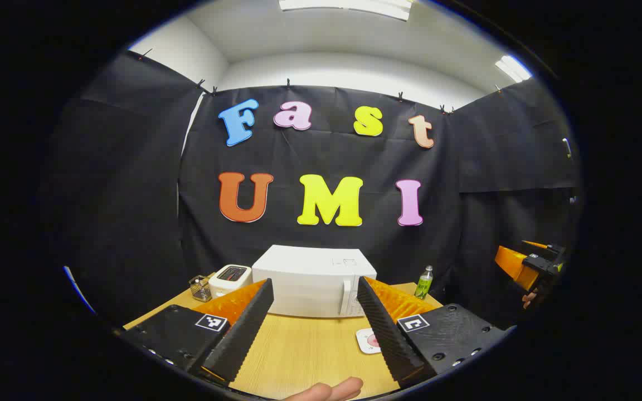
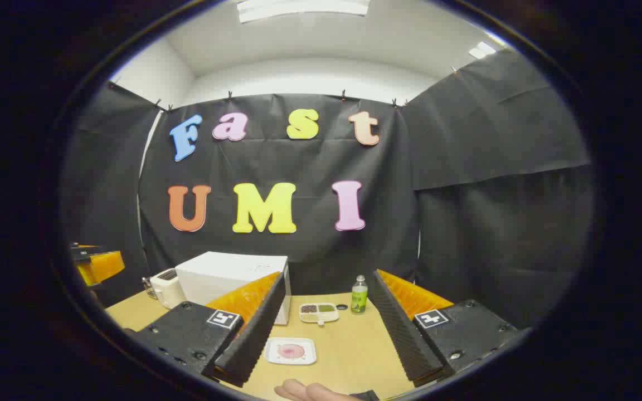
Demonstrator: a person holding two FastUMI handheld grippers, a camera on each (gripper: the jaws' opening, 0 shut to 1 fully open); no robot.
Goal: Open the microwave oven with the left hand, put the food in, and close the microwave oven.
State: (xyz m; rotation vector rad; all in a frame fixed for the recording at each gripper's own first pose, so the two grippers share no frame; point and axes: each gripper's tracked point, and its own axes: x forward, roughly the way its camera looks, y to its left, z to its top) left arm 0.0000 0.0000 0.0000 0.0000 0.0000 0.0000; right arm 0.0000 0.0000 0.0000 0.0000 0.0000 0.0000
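Left claw (image 1: 314,312) wide open, empty, held above near edge of desk (image 1: 304,351). Microwave (image 1: 312,281) dead ahead, framed between its fingers, well apart, door shut, long side facing claw. Handle strip at its right end. Right claw (image 2: 324,323) gaping, empty; food plate (image 2: 291,351) just ahead, between its fingers. Left nearer door.

The microwave oven (image 1: 314,281) stands closed at the back of the desk (image 1: 298,356), its door facing forward with bare desk in front of it. A toaster (image 1: 230,279) sits just beside its left side, with a small wire basket (image 1: 200,288) further left. To its right a sectioned dish (image 2: 319,312) and a green bottle (image 2: 359,295) stand near the back. The plate of food (image 2: 291,351) lies alone on the open front of the desk, approachable from above and from the front.
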